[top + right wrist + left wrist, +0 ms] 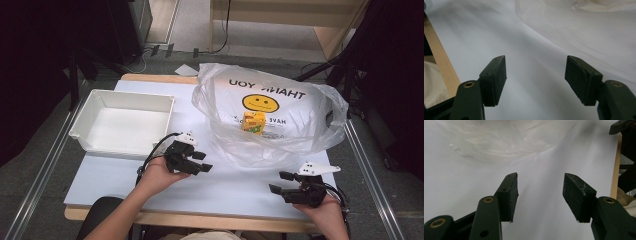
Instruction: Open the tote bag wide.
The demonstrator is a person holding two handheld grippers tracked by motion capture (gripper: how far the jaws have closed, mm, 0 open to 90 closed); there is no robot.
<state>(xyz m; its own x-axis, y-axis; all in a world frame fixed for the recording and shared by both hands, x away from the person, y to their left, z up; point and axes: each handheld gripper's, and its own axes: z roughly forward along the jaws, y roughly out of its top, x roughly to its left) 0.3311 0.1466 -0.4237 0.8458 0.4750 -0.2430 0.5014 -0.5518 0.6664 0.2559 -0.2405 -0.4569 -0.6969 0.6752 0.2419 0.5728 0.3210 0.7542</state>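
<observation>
Closest to me, my right hand-held gripper [278, 182] sits low over the near right corner of the worktop [240, 185], cradled in my right hand [327, 205]; its jaws stand wide apart with nothing between them, just bare white surface under them in the right gripper view [535, 80]. My left hand-held gripper [202, 161] hovers a little farther in, left of centre, held by my left hand [159, 175]. It too is released, jaws parted and empty [540, 195], pointing toward the plastic bag [270, 112].

That bag, translucent white with a yellow smiley face and mirrored lettering, lies crumpled on the far right half of the worktop; its near edge shows at the top of the left gripper view [499, 140]. Through its plastic I can see a small yellow and green carton [253, 122] standing upright. Both grippers are apart from the bag. A white tray [102, 95] rests at the far left.
</observation>
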